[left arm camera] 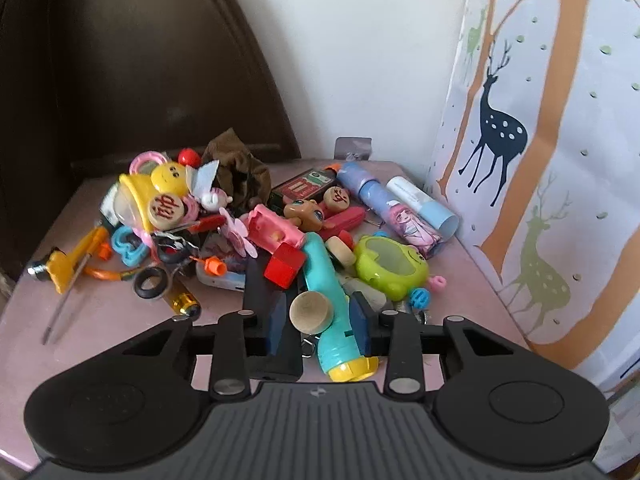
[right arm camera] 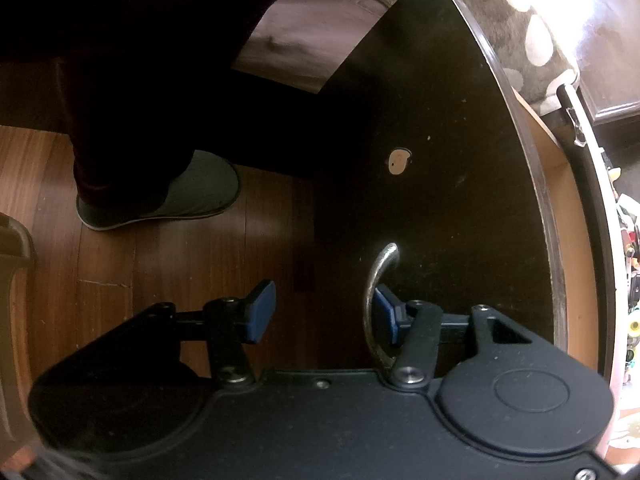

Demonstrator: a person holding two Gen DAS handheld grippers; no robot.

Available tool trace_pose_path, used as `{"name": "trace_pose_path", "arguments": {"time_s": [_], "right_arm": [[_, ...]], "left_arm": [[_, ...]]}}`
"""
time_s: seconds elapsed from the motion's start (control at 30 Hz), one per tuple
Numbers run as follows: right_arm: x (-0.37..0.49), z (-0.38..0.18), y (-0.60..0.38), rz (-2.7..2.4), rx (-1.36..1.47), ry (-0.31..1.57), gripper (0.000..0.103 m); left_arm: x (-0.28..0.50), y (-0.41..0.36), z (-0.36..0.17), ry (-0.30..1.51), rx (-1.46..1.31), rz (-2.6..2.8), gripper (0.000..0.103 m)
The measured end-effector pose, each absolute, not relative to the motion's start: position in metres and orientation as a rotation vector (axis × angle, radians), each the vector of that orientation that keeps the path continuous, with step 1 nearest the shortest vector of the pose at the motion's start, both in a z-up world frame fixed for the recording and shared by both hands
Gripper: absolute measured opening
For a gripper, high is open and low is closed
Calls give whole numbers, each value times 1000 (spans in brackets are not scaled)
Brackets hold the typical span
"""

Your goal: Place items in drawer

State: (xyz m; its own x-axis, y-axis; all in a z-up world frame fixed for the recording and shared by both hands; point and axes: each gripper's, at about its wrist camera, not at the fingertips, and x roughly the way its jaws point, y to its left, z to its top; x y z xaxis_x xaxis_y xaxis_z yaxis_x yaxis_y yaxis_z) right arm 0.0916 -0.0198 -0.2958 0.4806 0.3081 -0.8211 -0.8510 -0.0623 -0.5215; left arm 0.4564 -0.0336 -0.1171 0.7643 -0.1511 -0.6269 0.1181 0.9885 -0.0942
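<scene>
A heap of small toys lies on a pink tabletop point(left arm camera: 104, 320). My left gripper point(left arm camera: 316, 312) is low over the near end of the heap. Its blue-padded fingers point(left arm camera: 362, 316) stand on either side of a teal and yellow toy flashlight point(left arm camera: 332, 312) and a round wooden piece point(left arm camera: 310, 312); I cannot tell if they grip. My right gripper point(right arm camera: 320, 308) is open. Its right finger point(right arm camera: 386, 312) is hooked behind the curved metal handle point(right arm camera: 374, 300) of a dark drawer front point(right arm camera: 440, 160). The drawer stands slightly open, showing a wooden side point(right arm camera: 560, 240).
The heap holds a red block point(left arm camera: 284, 266), a green frog case point(left arm camera: 390, 266), a pink toy point(left arm camera: 274, 230), a purple tube point(left arm camera: 392, 208) and a yellow toy point(left arm camera: 138, 196). A deer-print panel point(left arm camera: 540, 160) stands on the right. A slippered foot point(right arm camera: 180, 196) stands on the wooden floor.
</scene>
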Motion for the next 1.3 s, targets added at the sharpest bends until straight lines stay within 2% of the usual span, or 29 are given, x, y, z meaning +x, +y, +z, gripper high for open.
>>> {"name": "trace_pose_path", "arguments": {"time_s": [0.27,0.37,0.5,0.63,1.1,1.3], "right_arm": [[92,-296,-19,1027,-1303,540,54],[92,-297,-19,1027,-1304,540,54],[92,-297,-18,1028,-1306,540,54],[92,-297,-18,1029,-1307,538,54],[94,-296,-20,1036,-1314,535,54],[94,-296,-21,1035,-1316,534,55]], "left_arm": [[464,-27,-127,698,-109,-148,33],[464,-30,-126,698,-103,-166,22],[462,-37,-124,695,-50,-165,19],[456,-36,-118,684,-23,-157,10],[397,-28,-85,655,27,-185,10],[355,-23,-101,737,19,-233,10]]}}
